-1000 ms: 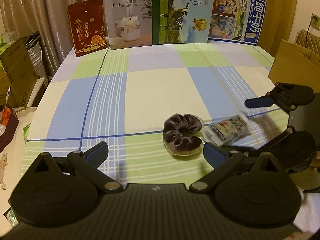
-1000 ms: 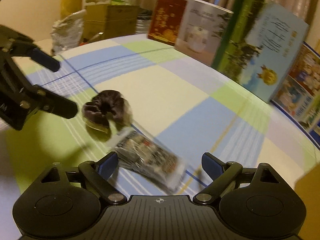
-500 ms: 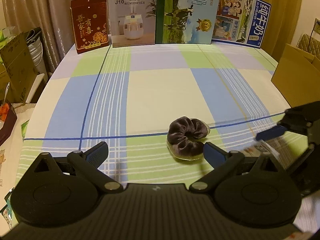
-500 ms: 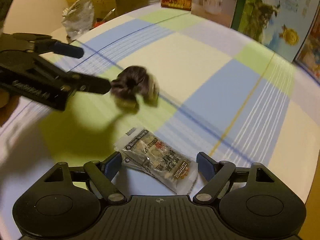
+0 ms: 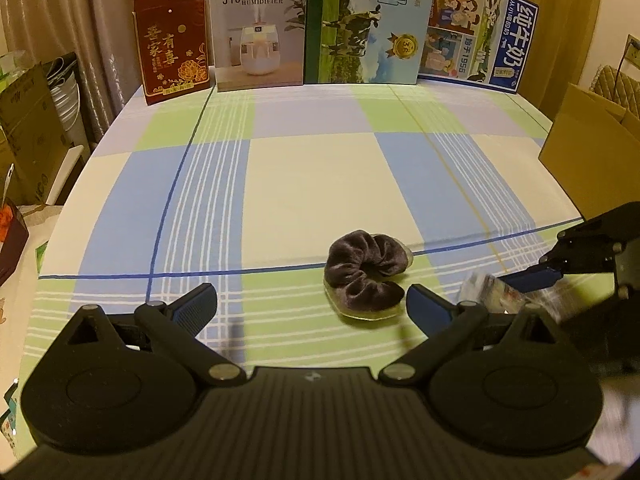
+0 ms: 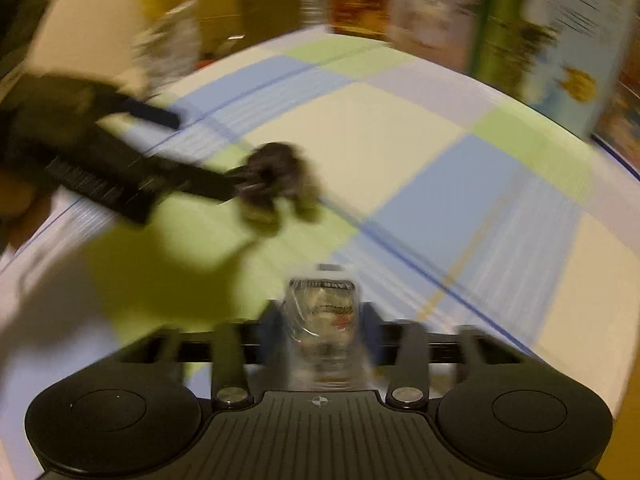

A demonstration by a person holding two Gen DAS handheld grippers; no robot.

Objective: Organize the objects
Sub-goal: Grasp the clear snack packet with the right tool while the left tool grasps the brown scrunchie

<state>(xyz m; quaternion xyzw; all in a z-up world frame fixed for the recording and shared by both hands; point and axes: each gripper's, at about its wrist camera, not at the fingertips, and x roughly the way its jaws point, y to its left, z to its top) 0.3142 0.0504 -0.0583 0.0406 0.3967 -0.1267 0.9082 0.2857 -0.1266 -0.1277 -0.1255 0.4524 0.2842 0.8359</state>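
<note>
A dark purple velvet scrunchie lies on the checked tablecloth, just ahead of my left gripper's right finger. My left gripper is open with nothing between its fingers. In the blurred right wrist view, my right gripper is shut on a clear snack packet with printed labels. That packet and the right gripper also show at the right edge of the left wrist view. The scrunchie lies farther out to the left, by the left gripper.
At the table's far edge stand a red gift box, a white humidifier box and two milk cartons. A brown cardboard box sits at the right edge. Boxes and clutter stand beyond the left edge.
My right gripper closed on the snack packet, which lay between its open fingers before, and is moving fast with it. The left gripper stayed open near the scrunchie.
</note>
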